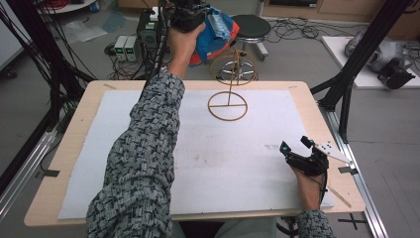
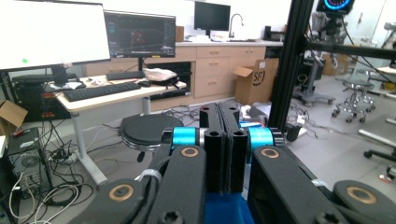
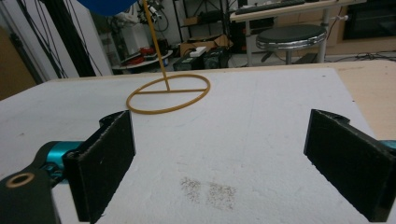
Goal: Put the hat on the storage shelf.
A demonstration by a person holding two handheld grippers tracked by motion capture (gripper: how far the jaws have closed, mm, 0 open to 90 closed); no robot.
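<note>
The left gripper (image 1: 190, 17) was raised beyond the table's (image 1: 69, 148) far edge, jaws pressed together on a blue bag (image 1: 218, 32). The right gripper (image 3: 219, 163) was rested near the right edge, jaws spread wide over bare white mat (image 3: 261, 116).

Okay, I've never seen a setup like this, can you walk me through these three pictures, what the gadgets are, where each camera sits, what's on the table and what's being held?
There is no robot here: a person works at a table with a hand-held two-jaw gripper in each hand. The high view looks down from above the person. The other two come from cameras that ride on the grippers and look along their black jaws.

On the table lies a white foam mat. On it stands a thin wooden stand: a ring base, an upright rod and a ring on top.

The left gripper is raised beyond the table's far edge; its jaws look shut on a blue bag. The right gripper rests low over the mat, with its jaws wide open and nothing between them.
</note>
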